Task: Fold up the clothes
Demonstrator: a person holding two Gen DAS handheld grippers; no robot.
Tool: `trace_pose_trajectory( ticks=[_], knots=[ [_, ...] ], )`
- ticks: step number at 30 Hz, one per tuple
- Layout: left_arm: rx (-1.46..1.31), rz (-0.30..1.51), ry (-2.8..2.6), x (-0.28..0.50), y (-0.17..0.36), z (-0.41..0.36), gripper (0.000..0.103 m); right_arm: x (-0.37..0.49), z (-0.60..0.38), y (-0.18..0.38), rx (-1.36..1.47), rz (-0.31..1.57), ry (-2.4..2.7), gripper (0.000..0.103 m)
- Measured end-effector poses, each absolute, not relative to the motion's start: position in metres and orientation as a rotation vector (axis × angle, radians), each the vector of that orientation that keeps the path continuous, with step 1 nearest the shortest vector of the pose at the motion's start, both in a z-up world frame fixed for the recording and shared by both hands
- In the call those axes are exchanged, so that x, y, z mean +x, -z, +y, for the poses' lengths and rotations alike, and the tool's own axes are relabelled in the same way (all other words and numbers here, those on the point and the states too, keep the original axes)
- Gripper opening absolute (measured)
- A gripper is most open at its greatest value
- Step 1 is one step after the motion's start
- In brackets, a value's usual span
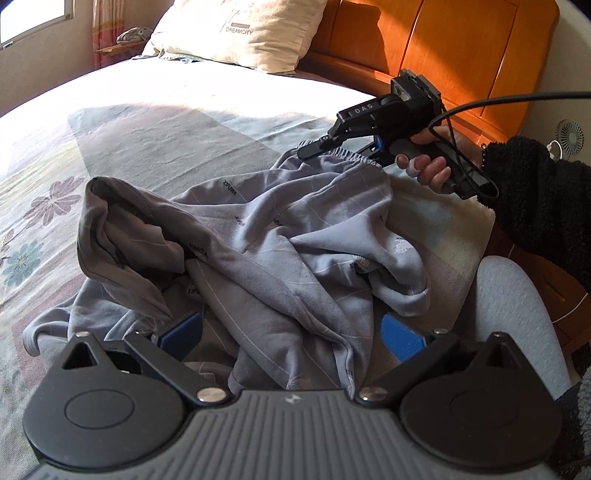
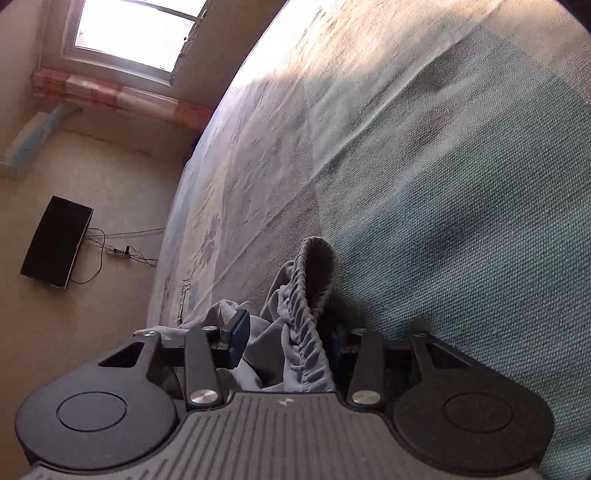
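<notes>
Right hand (image 1: 430,162) tilting right gripper (image 1: 332,147) onto waistband (image 2: 306,332)

You have a bed (image 1: 155,122) spread with a pale green cover printed with purple and teal flowers, and sun falls bright across its far half. At its head a cream pillow (image 1: 240,33) lettered DREAMCITY leans against an orange wooden headboard (image 1: 443,48). Beside the pillow a small wooden shelf (image 1: 118,48) carries a grey object you cannot make out. At the right edge a small white fan (image 1: 570,134) stands past the headboard. From your right wrist view a window (image 2: 136,33) glows above a pink patterned curtain (image 2: 118,96), and on the beige floor a black flat box (image 2: 55,242) lies near a power strip (image 2: 118,252) with trailing cables.
</notes>
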State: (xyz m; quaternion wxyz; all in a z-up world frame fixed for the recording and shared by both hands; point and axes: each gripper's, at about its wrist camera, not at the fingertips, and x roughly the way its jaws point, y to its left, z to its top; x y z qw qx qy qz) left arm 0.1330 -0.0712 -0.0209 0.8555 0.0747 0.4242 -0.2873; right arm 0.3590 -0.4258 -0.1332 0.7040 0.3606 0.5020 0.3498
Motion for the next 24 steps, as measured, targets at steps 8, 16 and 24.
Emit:
trace_pose_trajectory(
  ticks=[8, 16, 24],
  knots=[
    [0.142, 0.902, 0.611, 0.135, 0.023, -0.075, 0.102, 0.343, -0.431, 0.146, 0.823, 0.996, -0.784, 0.010],
    [0.143, 0.886, 0.609, 0.132, 0.018, -0.077, 0.102, 0.358, -0.414, 0.099, 0.615, 0.846, -0.576, 0.012],
    [0.128, 0.889, 0.606, 0.127, 0.021, -0.077, 0.102, 0.370, -0.417, 0.103, 0.601, 0.880, -0.379, 0.015]
  ],
)
